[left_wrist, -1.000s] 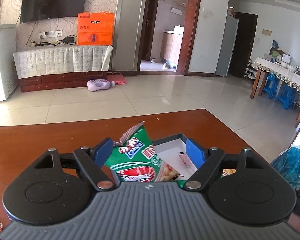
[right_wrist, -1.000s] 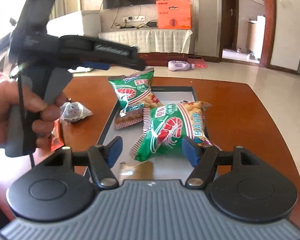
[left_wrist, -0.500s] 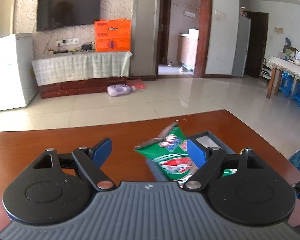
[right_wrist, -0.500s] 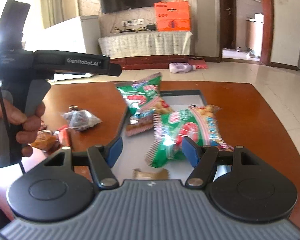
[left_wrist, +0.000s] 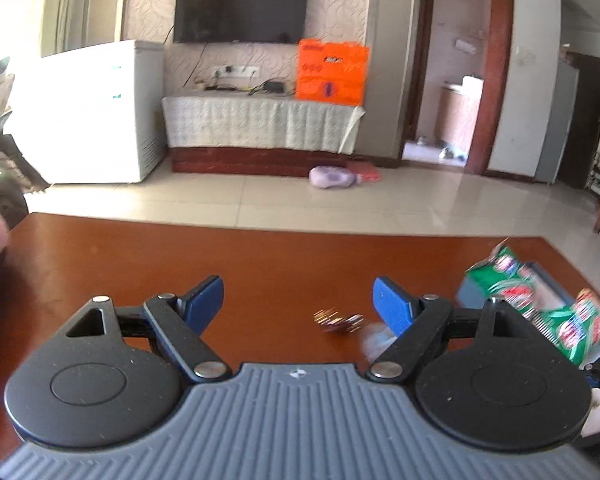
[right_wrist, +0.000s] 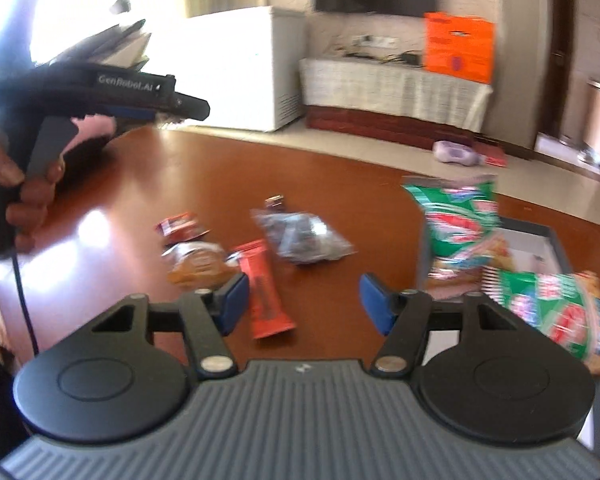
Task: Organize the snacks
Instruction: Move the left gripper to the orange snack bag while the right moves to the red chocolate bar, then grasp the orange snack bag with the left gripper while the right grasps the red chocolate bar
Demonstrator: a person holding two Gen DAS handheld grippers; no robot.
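Observation:
My left gripper (left_wrist: 298,300) hangs open over the bare brown table (left_wrist: 140,264) with nothing between its fingers. A small dark wrapped snack (left_wrist: 340,320) lies just ahead of its right finger. Two green shrimp-chip bags (right_wrist: 456,216) (right_wrist: 556,312) rest in and over the grey tray (right_wrist: 540,232) at the right. My right gripper (right_wrist: 304,300) is above the loose snacks, jaws closing. An orange-red bar (right_wrist: 264,292) lies on the table beneath them, near the left finger, and the pads do not press on it. A hand holds the left gripper (right_wrist: 180,108) high at the upper left.
Left of the tray lie a clear packet of dark snacks (right_wrist: 304,236), a round biscuit packet (right_wrist: 198,262) and a small red packet (right_wrist: 180,226). The table's far edge (left_wrist: 300,232) gives onto tiled floor, with a white chest freezer (left_wrist: 92,112) beyond.
Both views have swung left, so the green bags and the tray now sit at the right. My left gripper has left the tray. The right gripper's jaws stand narrower, over the loose snacks.

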